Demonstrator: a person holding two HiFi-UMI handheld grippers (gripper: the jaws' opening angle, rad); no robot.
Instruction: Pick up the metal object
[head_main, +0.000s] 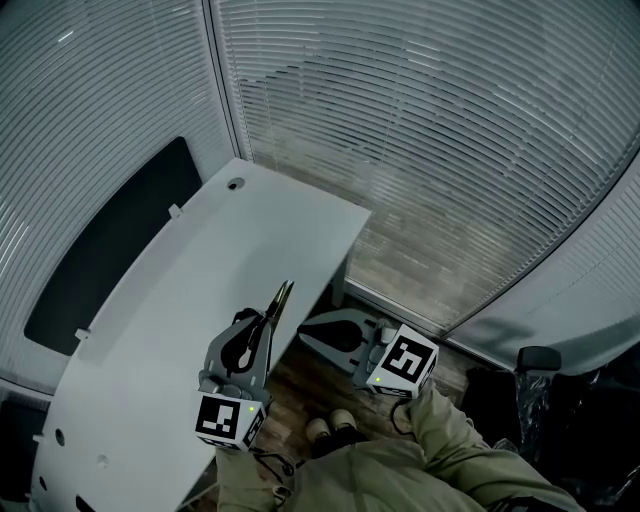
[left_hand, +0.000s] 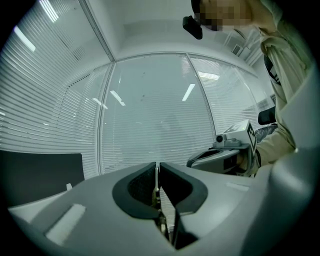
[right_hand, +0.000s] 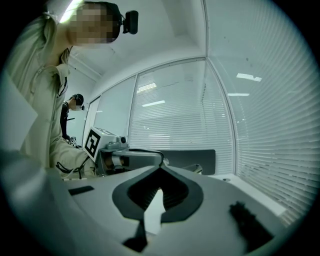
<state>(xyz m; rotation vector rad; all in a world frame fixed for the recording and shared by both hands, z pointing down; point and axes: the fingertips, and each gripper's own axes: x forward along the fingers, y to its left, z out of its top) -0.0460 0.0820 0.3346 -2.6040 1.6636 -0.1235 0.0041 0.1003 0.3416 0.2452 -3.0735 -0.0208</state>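
Observation:
A thin metal object (head_main: 280, 300) sticks out of my left gripper (head_main: 267, 322), pointing up and away over the near edge of the white table (head_main: 200, 270). The left gripper is shut on it. In the left gripper view the metal object (left_hand: 156, 192) shows as a narrow strip pinched between the dark pads (left_hand: 140, 187), lifted off the table. My right gripper (head_main: 310, 336) hangs beside the table's edge over the floor, jaws shut with nothing in them. The right gripper view shows its tips (right_hand: 160, 170) meeting, with the left gripper (right_hand: 130, 160) to the left.
A round cable hole (head_main: 235, 184) sits at the table's far corner. A black panel (head_main: 110, 240) runs along the table's left side. Blind-covered glass walls (head_main: 420, 120) close in the far side. The person's trouser leg (head_main: 450, 450) and shoe (head_main: 320, 428) are below.

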